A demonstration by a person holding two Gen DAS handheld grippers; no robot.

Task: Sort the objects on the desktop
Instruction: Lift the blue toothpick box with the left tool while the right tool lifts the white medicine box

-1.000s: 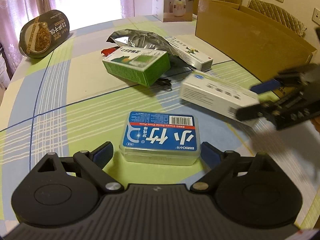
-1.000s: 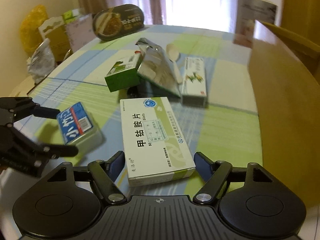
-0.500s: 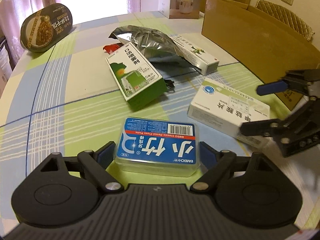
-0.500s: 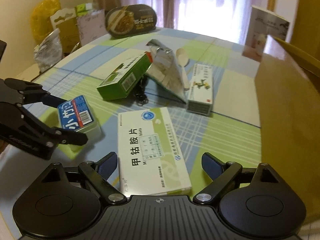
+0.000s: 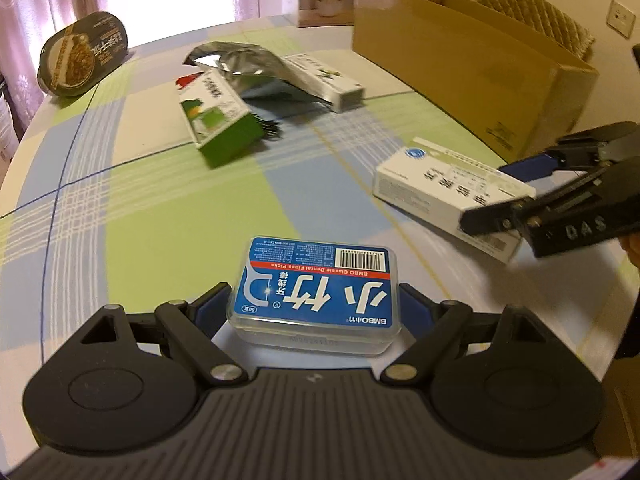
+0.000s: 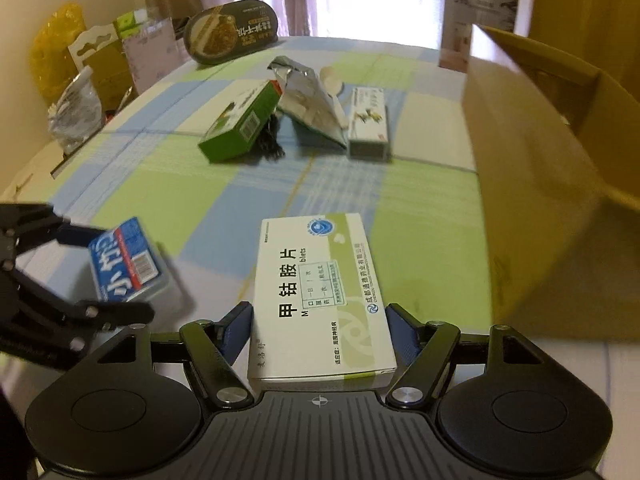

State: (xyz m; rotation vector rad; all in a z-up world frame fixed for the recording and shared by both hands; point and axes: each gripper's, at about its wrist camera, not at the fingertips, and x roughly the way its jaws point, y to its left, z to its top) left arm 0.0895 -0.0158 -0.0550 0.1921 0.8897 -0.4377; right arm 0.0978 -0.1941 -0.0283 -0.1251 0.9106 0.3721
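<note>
Presently the left gripper [image 5: 314, 306] is clenched on the blue-labelled dental floss pick box [image 5: 316, 288], low centre of the left wrist view, its blue pads pressed against both short sides; whether the box rests on the checked tablecloth [image 5: 168, 216] or is lifted clear cannot be told. The right gripper [image 6: 320, 330] straddles the white medicine box [image 6: 320, 296], bottom centre of the right wrist view, with both pads close against its long sides; contact appears made on both, grasp taken as closed. Upper centre of that view holds a green carton [image 6: 240, 124], a silver foil pouch [image 6: 310, 106], a white spoon [image 6: 332, 80] and a narrow white carton [image 6: 368, 122], clustered together. An open cardboard box [image 6: 540, 184] occupies the right side. An oval instant-noodle bowl [image 6: 232, 30] stands on edge, upper left.
</note>
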